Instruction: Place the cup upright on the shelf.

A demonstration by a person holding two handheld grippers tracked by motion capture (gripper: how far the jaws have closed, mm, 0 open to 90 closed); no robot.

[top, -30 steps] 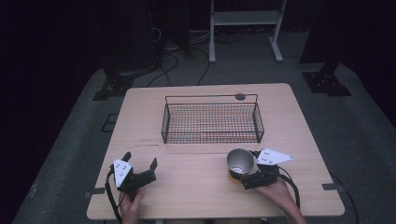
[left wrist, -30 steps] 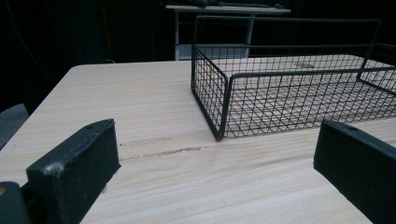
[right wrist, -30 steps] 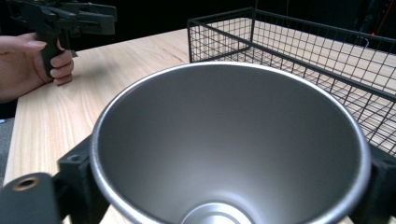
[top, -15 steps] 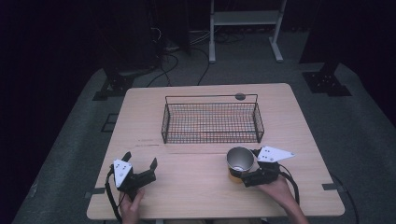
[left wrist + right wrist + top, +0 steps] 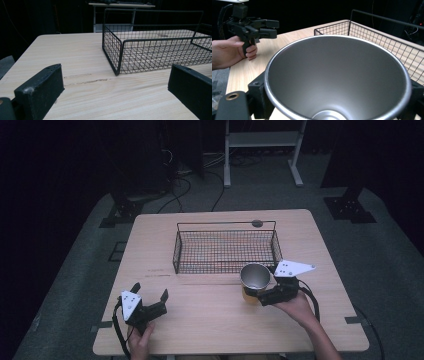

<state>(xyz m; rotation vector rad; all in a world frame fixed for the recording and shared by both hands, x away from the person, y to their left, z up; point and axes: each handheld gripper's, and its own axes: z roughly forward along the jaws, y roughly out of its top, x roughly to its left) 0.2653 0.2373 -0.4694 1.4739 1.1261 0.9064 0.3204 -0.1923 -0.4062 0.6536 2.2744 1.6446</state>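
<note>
My right hand-held gripper (image 5: 264, 292) is clenched on the round steel cup (image 5: 254, 277), lifted just short of the black wire basket (image 5: 225, 246) ahead. Its rim could catch the cup's base. My left hand-held gripper (image 5: 149, 294) sits released; the right gripper view alone shows the cup's empty inside.

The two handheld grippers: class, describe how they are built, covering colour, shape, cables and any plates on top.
Both the left gripper and the right gripper are black, with a pistol-style handle and two blocky, flat-faced black jaws. Each carries a pale three-cornered plate with small dark dots on top. A black cable trails from each toward the table's near edge. The forearms are bare; no sleeves show.
</note>
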